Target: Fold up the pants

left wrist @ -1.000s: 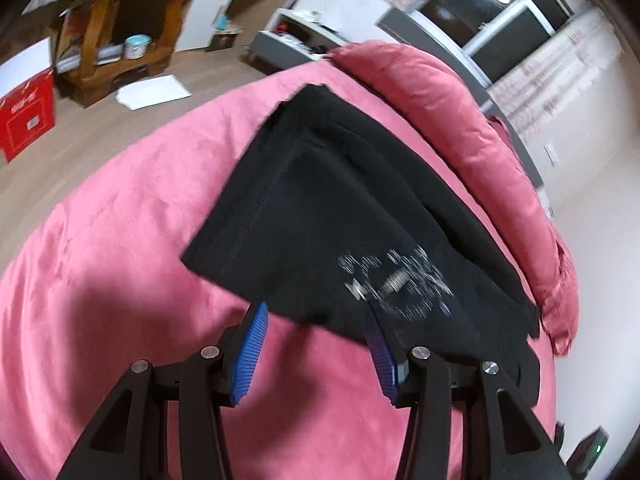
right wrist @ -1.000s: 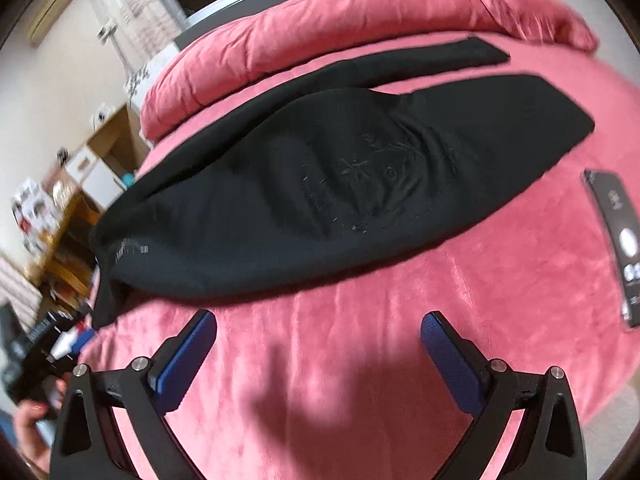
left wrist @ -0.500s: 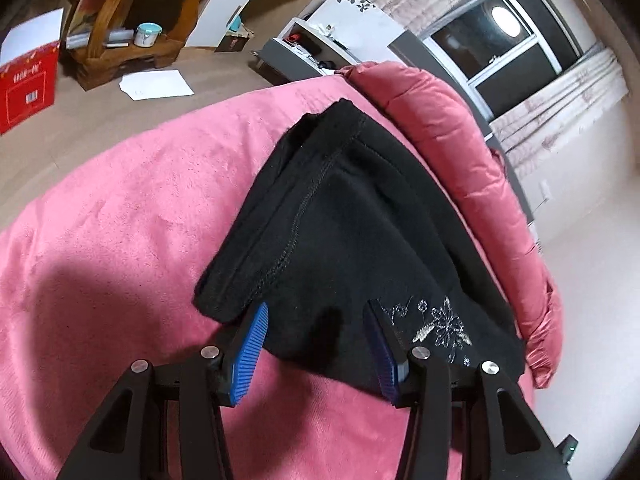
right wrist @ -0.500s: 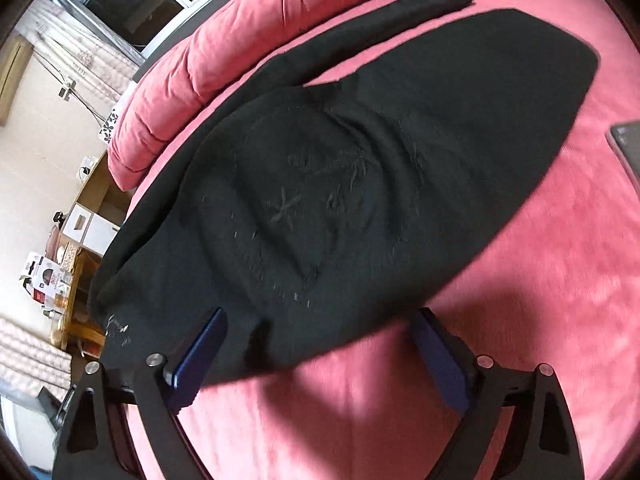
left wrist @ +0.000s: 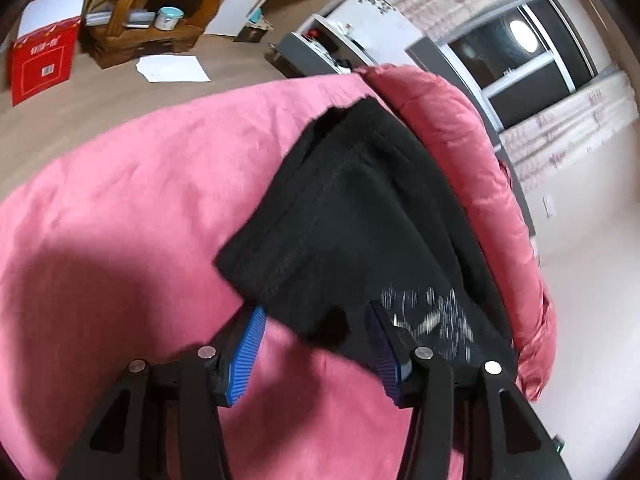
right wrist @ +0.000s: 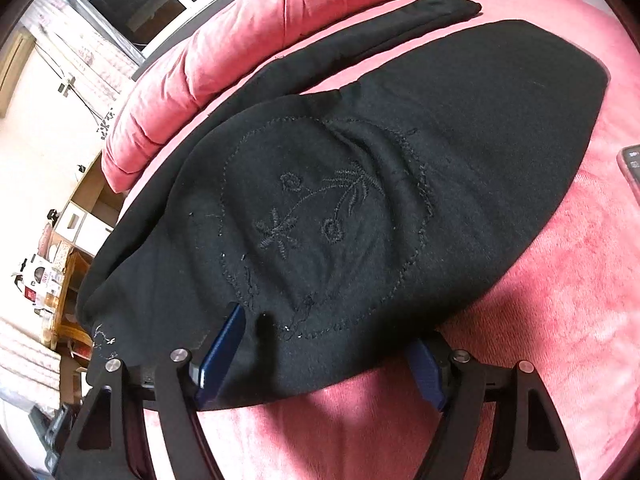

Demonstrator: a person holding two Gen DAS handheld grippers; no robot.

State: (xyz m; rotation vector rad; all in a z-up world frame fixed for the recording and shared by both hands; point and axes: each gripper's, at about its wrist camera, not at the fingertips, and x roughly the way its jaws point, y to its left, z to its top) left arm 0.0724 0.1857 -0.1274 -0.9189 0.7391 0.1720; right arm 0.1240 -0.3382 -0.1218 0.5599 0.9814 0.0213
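The pants (right wrist: 360,200) cover one pad of the right gripper (right wrist: 328,364); a dark device (right wrist: 631,166) is cut off at the frame edge; embroidery (left wrist: 432,316) blurred in the left view

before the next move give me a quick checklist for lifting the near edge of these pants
1. Near edge of the pants between the right tool pads: ok; jaws closing, not yet pinching.
2. Pants corner between the left tool pads: ok; jaws opening, no grip.
3. Only pants fabric caught, not the pink bedspread: cannot tell.
4. Pants lying flat: not ok, wrinkles near the embroidery.
5. Dark device clear of the fabric: ok.
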